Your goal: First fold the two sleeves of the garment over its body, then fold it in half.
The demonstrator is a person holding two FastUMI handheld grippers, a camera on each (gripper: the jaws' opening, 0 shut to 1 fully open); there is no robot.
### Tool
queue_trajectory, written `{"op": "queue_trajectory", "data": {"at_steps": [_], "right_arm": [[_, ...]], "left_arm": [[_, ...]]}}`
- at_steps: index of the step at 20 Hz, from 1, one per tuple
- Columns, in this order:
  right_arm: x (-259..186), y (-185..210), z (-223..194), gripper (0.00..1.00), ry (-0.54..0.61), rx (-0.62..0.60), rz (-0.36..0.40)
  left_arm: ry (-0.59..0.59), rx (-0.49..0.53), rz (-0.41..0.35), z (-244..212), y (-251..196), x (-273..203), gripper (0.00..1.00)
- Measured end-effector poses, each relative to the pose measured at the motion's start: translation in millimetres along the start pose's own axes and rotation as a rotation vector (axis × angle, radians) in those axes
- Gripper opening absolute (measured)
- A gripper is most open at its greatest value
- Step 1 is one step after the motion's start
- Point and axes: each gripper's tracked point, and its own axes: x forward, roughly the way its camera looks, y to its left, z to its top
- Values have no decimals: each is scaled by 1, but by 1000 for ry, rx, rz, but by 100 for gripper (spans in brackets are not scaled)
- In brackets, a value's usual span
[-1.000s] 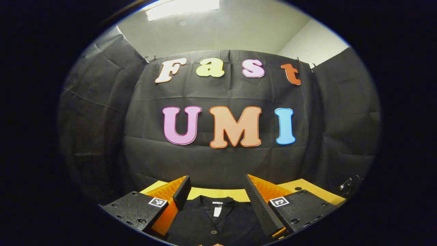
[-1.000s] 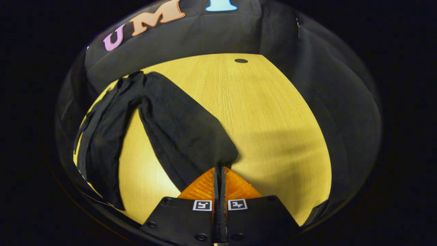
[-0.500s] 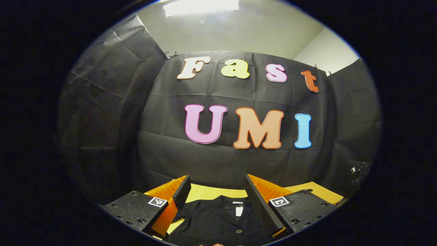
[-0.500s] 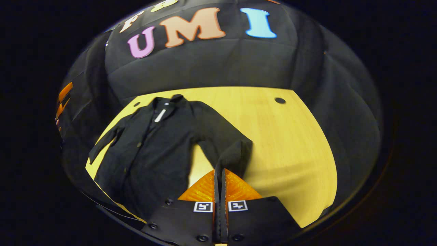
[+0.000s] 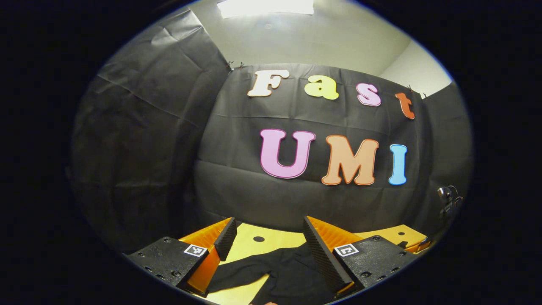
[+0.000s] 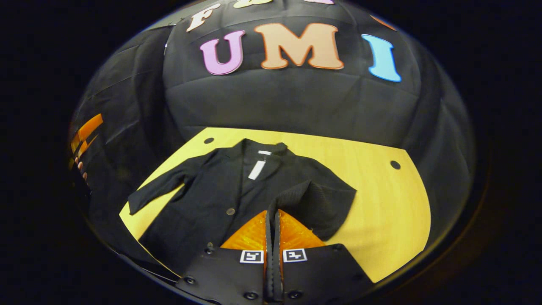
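Right gripper [image 6: 272,214] pinches the sleeve [image 6: 315,199] over the garment [image 6: 211,199]; lay it flat, square across the body. Left gripper [image 5: 266,235] hovers open.

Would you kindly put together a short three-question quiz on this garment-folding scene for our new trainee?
1. True or false: the right tool is shut on a sleeve of the black button-front garment.
2. Multiple choice: the garment's other sleeve is (A) folded over the body, (B) lying spread out on the yellow wooden table, (C) held by the left tool.
3. Fill in: the left tool's jaws stand ____.

Key: 1 true; 2 B; 3 open.
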Motion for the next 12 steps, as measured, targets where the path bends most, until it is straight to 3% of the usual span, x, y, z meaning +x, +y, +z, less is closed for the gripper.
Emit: {"op": "queue_trajectory", "data": {"at_steps": [3,12], "right_arm": [[31,48,11,2,-7,-16,30],[129,136,23,2,68,-71,74]], "left_arm": [[8,10,11,-4,31,1,92],[40,48,97,-14,119,-5,92]]}}
